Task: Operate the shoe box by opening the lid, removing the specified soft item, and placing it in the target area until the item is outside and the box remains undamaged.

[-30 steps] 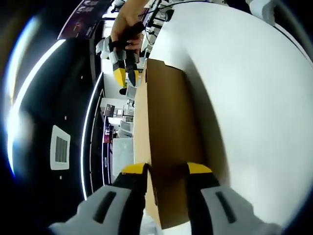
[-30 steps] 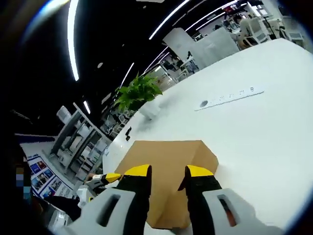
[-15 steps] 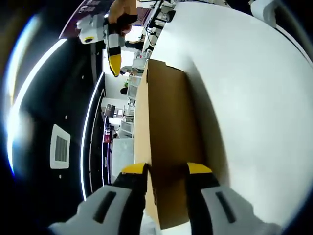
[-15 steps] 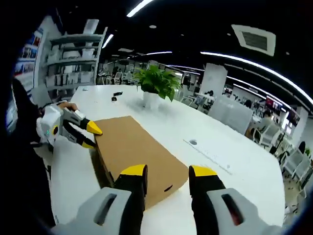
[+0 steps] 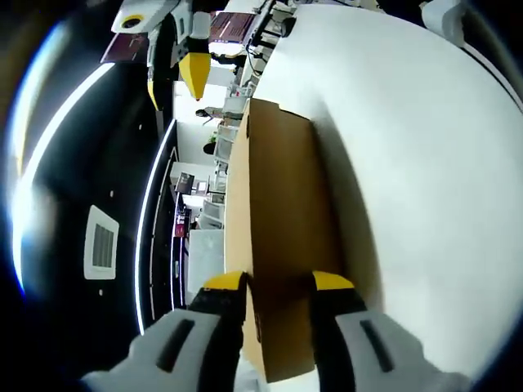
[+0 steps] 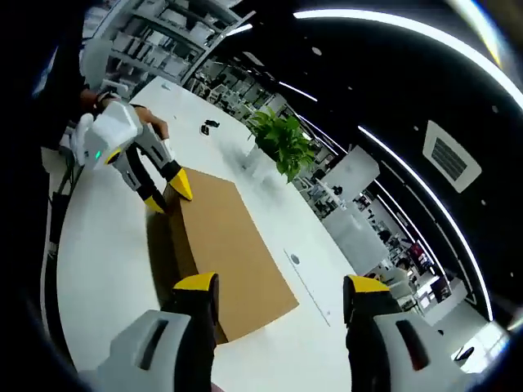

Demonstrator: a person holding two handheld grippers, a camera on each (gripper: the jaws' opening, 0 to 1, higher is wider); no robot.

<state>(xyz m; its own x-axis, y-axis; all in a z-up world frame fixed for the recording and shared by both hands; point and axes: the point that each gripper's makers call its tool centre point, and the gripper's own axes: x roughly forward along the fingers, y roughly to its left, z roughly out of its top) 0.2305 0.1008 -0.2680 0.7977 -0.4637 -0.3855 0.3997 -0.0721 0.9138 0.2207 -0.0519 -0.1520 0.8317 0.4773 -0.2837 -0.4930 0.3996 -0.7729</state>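
Shoe box [image 5: 282, 245], brown cardboard, lid down, is lying flat on the white table [image 5: 425, 180].

Left gripper [image 5: 278, 282]: in its own view its yellow-tipped jaws are standing a little apart at the near end of the box, one to each side of the lid's edge; whether they are pressing on the cardboard cannot be told. The right gripper view is showing the same tool [image 6: 167, 192] from outside, held in a person's hand [image 6: 147, 122], its tips sitting against the far end of the box [image 6: 233, 253], jaws slightly parted.

Right gripper [image 6: 278, 286]: jaws are standing spread wide, nothing between them, hovering above the near end of the box and clear of it. The left gripper view is catching it [image 5: 176, 77] at the top, raised well above the far end of the box, yellow tips pointing down.

Right gripper view is also taking in a potted plant [image 6: 282, 143] on the table beyond the box, a small dark object [image 6: 210, 126] on the tabletop near it, and shelving [image 6: 163, 49] behind. Left gripper view is adding a ceiling vent [image 5: 101, 247] and strip lights [image 5: 147, 237].
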